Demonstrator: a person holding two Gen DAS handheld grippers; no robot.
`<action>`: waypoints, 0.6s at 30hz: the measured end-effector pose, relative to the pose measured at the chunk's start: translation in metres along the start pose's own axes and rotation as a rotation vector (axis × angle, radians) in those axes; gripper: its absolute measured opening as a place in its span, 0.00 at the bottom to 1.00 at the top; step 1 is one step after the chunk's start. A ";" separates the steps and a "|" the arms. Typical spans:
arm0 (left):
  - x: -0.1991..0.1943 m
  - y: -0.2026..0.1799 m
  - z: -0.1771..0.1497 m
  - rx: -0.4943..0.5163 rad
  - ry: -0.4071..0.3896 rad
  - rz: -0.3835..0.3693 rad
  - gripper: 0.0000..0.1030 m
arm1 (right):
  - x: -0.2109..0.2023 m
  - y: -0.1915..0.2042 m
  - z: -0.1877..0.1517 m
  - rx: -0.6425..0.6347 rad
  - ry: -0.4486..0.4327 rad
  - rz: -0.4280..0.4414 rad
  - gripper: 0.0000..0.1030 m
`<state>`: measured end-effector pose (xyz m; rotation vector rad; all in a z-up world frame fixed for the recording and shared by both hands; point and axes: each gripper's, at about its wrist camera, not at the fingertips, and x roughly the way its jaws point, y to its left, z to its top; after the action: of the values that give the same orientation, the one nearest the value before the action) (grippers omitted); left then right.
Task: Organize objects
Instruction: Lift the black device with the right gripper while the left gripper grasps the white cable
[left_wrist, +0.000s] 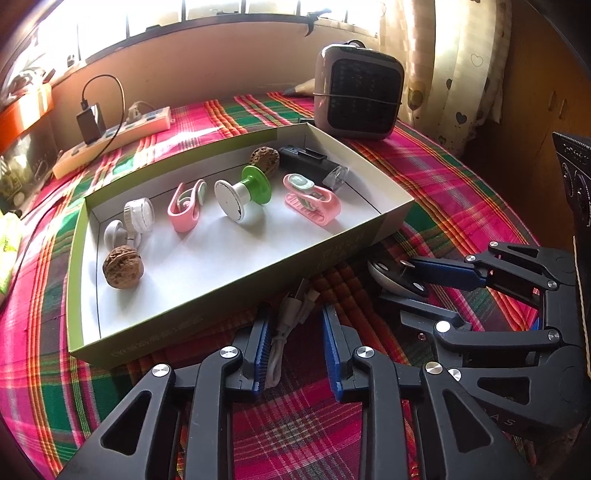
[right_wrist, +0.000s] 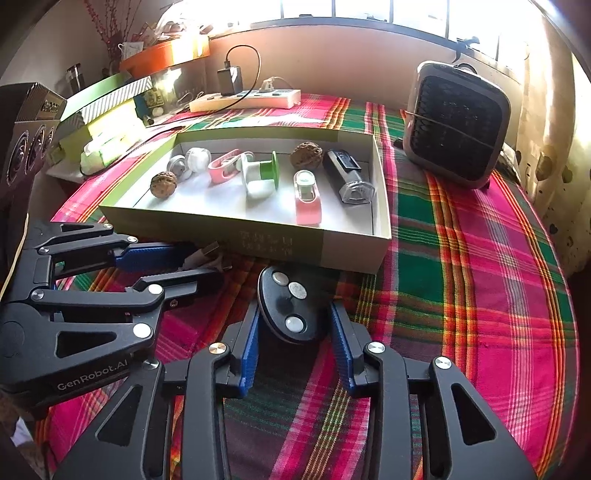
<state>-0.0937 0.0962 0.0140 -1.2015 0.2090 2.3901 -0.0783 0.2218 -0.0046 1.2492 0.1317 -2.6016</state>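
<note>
A shallow green-sided box (left_wrist: 236, 288) (right_wrist: 332, 254) on the plaid cloth holds two walnuts (left_wrist: 122, 266), two pink clips (left_wrist: 312, 199), a green-and-white spool (left_wrist: 243, 194), white round pieces and a black device (left_wrist: 314, 166). My left gripper (left_wrist: 295, 343) is open around a coiled white USB cable (left_wrist: 291, 321) lying in front of the box. My right gripper (right_wrist: 293, 332) is open around a black oval piece with metal studs (right_wrist: 288, 306), which lies on the cloth in front of the box; it also shows in the left wrist view (left_wrist: 395, 275).
A small brown fan heater (left_wrist: 358, 92) (right_wrist: 456, 125) stands behind the box at the right. A power strip with a plugged charger (left_wrist: 114, 136) (right_wrist: 247, 98) lies at the back left. Boxes and clutter (right_wrist: 103, 122) sit at the far left.
</note>
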 end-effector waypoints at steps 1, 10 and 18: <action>0.000 0.000 0.000 0.001 0.000 0.005 0.21 | 0.000 0.001 0.000 -0.001 0.000 0.001 0.36; -0.001 0.001 -0.002 -0.011 -0.003 0.006 0.13 | -0.001 0.001 0.001 -0.002 -0.008 -0.001 0.35; -0.002 0.001 -0.003 -0.016 -0.003 -0.004 0.12 | -0.003 0.002 0.000 0.001 -0.018 -0.005 0.35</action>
<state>-0.0909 0.0932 0.0139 -1.2038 0.1871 2.3947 -0.0762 0.2203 -0.0017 1.2274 0.1303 -2.6162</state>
